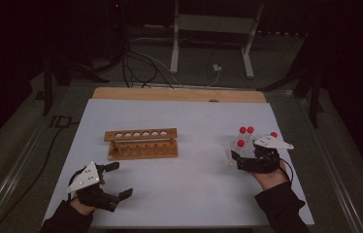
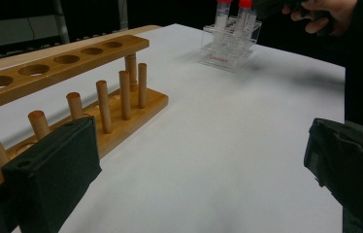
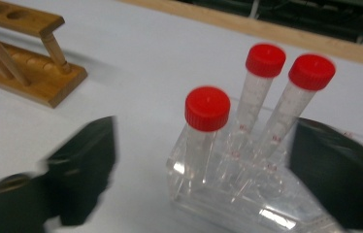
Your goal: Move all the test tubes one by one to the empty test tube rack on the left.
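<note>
A: Well, at lower left of the high view our left gripper (image 1: 119,179) sat released, jaws wide, holding nothing, beside the wooden rack (image 1: 141,142) at centre.

B: And at the right, our right gripper (image 1: 237,158) was at the clear stand (image 3: 228,194), reaching for the nearest red-capped tube (image 3: 204,133).

A: Its jaws stood apart, the tube and stand between them, no pad pressing yet. We judged we should centre on that one tube and clear its neighbours before clenching.

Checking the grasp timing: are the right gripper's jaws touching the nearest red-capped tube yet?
Apart. The right gripper view shows the near tube standing in the clear rack with open space to both jaws of the right gripper.
</note>
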{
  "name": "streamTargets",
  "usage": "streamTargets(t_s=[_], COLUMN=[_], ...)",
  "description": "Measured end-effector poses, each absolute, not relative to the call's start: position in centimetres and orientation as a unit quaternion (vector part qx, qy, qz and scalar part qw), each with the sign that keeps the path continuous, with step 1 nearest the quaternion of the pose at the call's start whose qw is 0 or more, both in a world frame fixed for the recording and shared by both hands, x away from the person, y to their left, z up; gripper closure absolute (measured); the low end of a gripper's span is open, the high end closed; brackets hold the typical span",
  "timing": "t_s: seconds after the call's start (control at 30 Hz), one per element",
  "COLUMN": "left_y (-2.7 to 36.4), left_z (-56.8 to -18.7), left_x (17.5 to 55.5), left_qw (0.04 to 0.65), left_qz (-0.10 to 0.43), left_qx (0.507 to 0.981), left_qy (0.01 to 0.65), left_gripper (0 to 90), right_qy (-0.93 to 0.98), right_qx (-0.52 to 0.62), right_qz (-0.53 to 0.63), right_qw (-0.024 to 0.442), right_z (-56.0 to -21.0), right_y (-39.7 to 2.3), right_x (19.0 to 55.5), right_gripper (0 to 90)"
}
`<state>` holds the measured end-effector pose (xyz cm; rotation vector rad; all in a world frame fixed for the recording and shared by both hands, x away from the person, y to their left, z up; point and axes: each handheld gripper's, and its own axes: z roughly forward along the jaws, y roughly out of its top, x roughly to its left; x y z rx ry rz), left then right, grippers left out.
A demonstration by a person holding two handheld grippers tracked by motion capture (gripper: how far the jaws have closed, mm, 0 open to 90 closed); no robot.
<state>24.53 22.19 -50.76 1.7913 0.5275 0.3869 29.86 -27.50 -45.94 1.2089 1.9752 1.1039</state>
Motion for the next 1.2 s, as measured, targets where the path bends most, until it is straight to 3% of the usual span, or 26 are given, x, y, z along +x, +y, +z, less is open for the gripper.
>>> streamTargets(t_s=[0.17,0.33,0.5,0.9,1.2], left_y=[22.2,22.1,22.1,22.1,22.1], left_z=[-50.8,-50.8,-50.8,-50.8,-50.8], left_x=[24.5,24.5,24.5,24.6,24.6], left_qw=[0.578,0.578,0.578,0.577,0.573], left_qz=[0.166,0.163,0.161,0.162,0.162], left_qx=[0.767,0.767,0.768,0.768,0.77], left_qy=[0.225,0.226,0.225,0.226,0.228], left_gripper=[0.5,0.5,0.5,0.5,0.5], right_qy=[0.745,0.742,0.748,0.756,0.759], right_qx=[0.464,0.476,0.48,0.473,0.467], right_qz=[0.392,0.392,0.385,0.384,0.379], right_qw=[0.276,0.264,0.249,0.239,0.248], right_z=[-46.3,-46.6,-47.0,-47.5,-47.4], right_y=[-27.4,-27.7,-27.8,-27.3,-27.0], right_x=[30.2,30.6,31.1,31.9,31.8], right_gripper=[26.1,47.4,58.4,73.6,74.8])
